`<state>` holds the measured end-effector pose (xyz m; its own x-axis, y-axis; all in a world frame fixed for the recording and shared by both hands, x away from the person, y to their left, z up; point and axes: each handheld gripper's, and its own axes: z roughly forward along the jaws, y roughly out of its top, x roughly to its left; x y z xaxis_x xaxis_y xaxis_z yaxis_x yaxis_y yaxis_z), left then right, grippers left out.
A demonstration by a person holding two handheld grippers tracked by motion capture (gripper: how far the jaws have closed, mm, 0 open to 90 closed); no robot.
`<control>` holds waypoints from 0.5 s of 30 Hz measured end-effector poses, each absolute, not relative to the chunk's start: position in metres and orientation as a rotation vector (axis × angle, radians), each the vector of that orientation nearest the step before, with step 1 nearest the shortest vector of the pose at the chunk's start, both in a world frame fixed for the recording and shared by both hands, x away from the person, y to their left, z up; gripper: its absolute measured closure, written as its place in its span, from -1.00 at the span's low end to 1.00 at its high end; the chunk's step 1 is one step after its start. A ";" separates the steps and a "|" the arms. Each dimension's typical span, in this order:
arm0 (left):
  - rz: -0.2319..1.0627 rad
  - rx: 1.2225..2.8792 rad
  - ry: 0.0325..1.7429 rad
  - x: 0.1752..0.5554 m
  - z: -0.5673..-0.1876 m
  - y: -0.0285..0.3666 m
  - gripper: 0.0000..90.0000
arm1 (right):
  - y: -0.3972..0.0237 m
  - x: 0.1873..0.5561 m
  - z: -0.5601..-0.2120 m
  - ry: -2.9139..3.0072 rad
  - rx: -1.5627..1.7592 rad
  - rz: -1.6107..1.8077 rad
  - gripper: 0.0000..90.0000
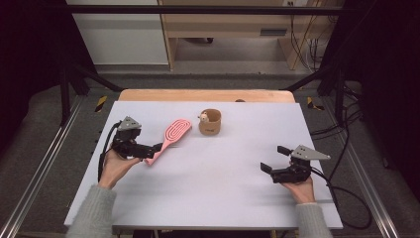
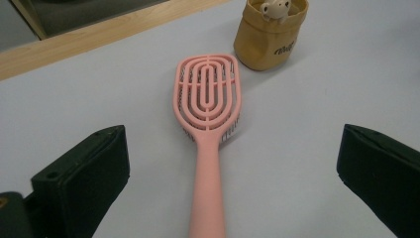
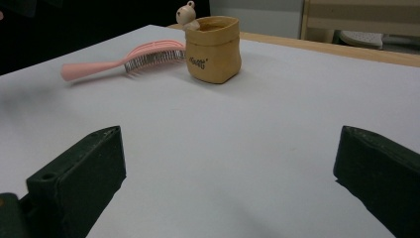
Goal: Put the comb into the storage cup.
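A pink hairbrush [image 1: 172, 135] lies bristles down on the white table top [image 1: 223, 183], left of centre, its handle [image 2: 207, 198] pointing at my left gripper [image 1: 148, 148]. That gripper [image 2: 233, 144] is open, and the handle's end lies between the wide-apart jaws without touching either. Beyond the brush head [image 2: 207, 91] stands a tan pouch-like cup [image 1: 210, 123] with a small bear figure [image 2: 275, 7] peeking over its rim. My right gripper [image 1: 275, 158] rests at the right front, open, with bare table between its jaws [image 3: 230, 144]. It faces the cup [image 3: 213, 49] and the brush [image 3: 133, 59].
A wooden strip [image 1: 205, 95] runs along the table's far edge. Black frame posts [image 1: 64, 74] stand at both sides, and cables [image 1: 346, 198] trail off the right front. The middle and front of the table are bare.
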<state>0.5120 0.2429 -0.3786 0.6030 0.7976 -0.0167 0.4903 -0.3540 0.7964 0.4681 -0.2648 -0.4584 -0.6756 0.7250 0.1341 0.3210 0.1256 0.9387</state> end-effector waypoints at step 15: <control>0.490 2.050 1.022 0.527 -0.384 0.239 -1.00 | -0.264 0.468 -0.459 2.057 1.013 1.559 -0.99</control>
<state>0.5266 0.2389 -0.3844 0.6025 0.7982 -0.0020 0.4985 -0.3744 0.7819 0.4684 -0.2644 -0.4588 -0.6748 0.7265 0.1297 0.3215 0.1311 0.9378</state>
